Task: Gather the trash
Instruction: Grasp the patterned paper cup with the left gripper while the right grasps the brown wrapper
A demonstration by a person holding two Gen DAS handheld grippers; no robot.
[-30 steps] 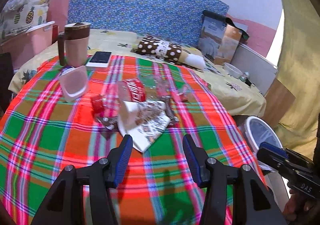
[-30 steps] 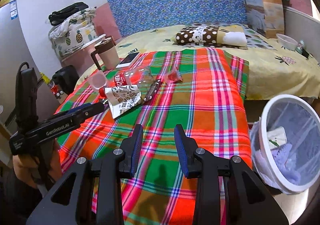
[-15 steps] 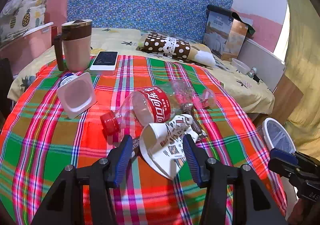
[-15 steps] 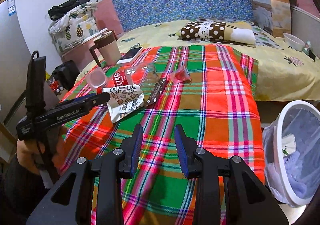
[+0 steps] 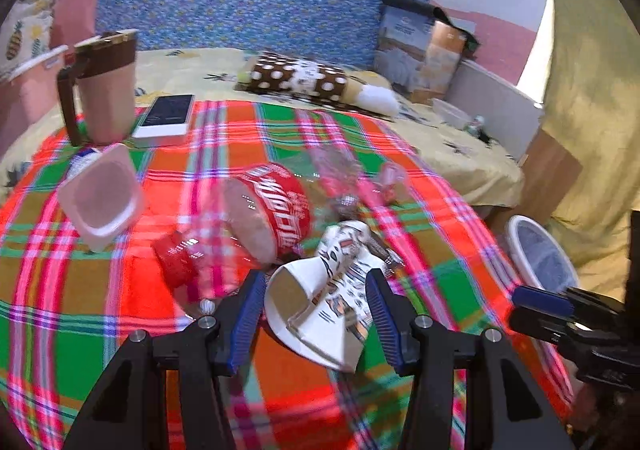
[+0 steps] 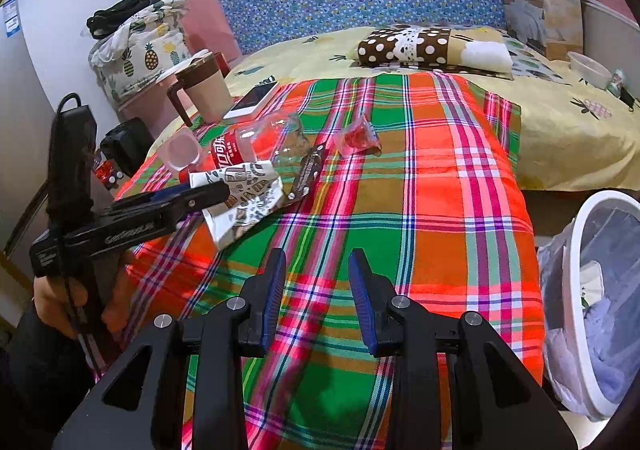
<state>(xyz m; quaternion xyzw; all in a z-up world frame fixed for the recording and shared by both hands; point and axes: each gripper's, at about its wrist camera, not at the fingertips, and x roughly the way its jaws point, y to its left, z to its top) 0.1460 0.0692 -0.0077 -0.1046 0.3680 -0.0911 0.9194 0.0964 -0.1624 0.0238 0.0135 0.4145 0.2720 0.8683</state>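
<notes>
So the left tongs (image 5: 316, 310) are spread wide, with the crushed paper cup (image 5: 324, 302) sitting right between the blue pads (image 5: 248, 314). A little gap is seen on each side, so nothing is clamped yet. The cup lies on its side on the plaid blanket (image 5: 120, 290), mouth toward the camera.

Just behind it a clear cola bottle (image 5: 256, 222) with a red label and red cap is laid on its side, touching or nearly touching the cup. A small pink-white yogurt tub (image 5: 100, 202) is tipped over further left, well apart from the rest. A dark snack wrapper (image 6: 306, 174) is seen just beside the cup in the right view, and a small clear jelly cup (image 6: 358, 138) sits off by itself past that.

The right tongs (image 6: 316, 290) are parted about halfway over bare blanket, nothing between them, well away from the pile.

The white trash bin (image 6: 576, 290) with a liner is found beside the bed (image 6: 560, 122), on the right edge, with some stuff already in it.

Non-trash bits: a brown-lidded mug (image 5: 104, 86) and a phone (image 5: 166, 116) at the far corner of the blanket, just beside each other.
</notes>
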